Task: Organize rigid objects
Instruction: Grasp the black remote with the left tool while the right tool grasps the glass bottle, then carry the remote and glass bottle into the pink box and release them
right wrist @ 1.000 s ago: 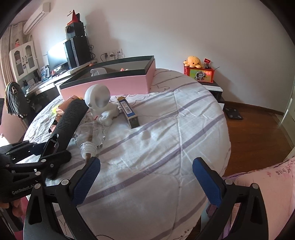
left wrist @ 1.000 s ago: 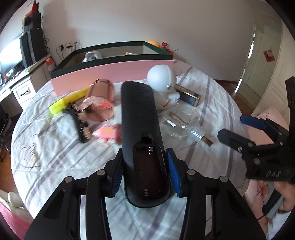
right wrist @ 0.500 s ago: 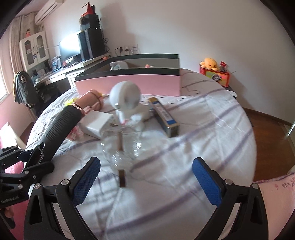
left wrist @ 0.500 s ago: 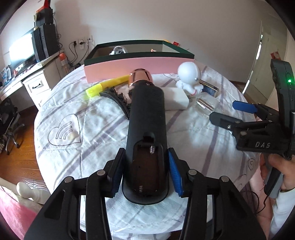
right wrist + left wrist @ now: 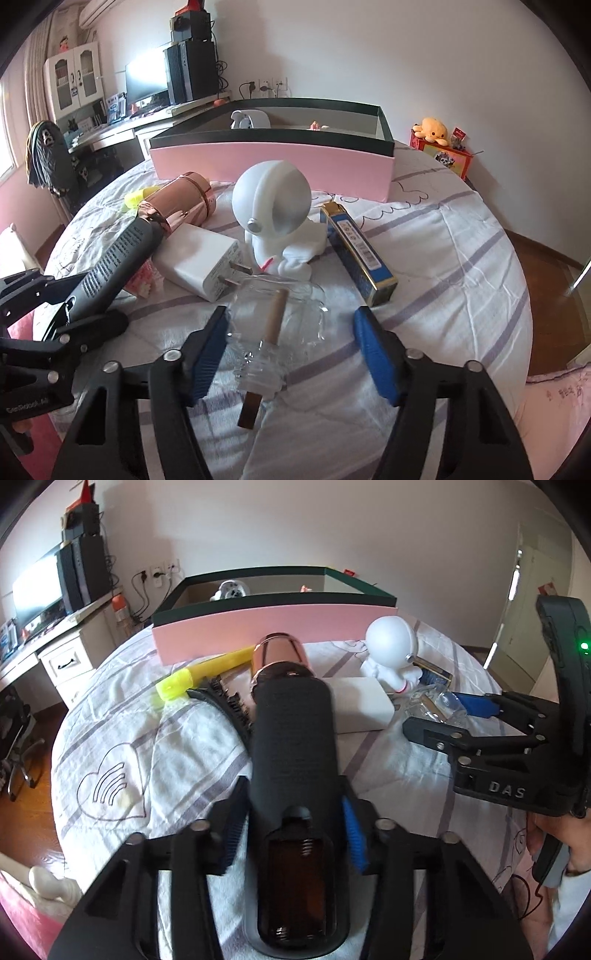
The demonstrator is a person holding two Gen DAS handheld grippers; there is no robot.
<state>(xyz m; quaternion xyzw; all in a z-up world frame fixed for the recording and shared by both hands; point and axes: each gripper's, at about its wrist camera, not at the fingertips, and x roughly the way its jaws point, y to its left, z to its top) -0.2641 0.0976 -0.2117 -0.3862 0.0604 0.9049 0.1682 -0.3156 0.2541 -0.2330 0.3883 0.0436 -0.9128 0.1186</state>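
Box (image 5: pixel 273 166): at the far side of the bed, pink wall, dark rim. A white item and a small pink one already lie inside; judged from that, sorting has begun but most of it is left.
Left on the bed, left to right: yellow tube (image 5: pixel 207 672), black comb (image 5: pixel 225 705), copper cylinder (image 5: pixel 181 203), white charger (image 5: pixel 199 262), astronaut figure (image 5: pixel 273 210), glass bottle (image 5: pixel 273 325), blue carton (image 5: pixel 358 247). All lie short of the box, none touching its rim as far as can be seen.
Left tongs (image 5: pixel 291 830): clamped on the black device (image 5: pixel 295 746), pads pressing both flanks near its open battery bay. The device points forward over the clutter toward the box, well clear of the bedding in the right wrist view.
Device vs box: its far tip lines up with the copper cylinder, near the box wall but not yet over it.
Right tongs (image 5: pixel 291 350): not gripping; the jaws have just been closing, with the bottle between them.
Bottle vs right tongs: it lies on the sheet with its wooden stick (image 5: pixel 266 347) running along the tongs' line. The left pad is just beside or perhaps touching the glass; the right pad stands apart from it.
Next, as a judgement: the closing on the bottle needs finishing squarely, since clear glass may slip.
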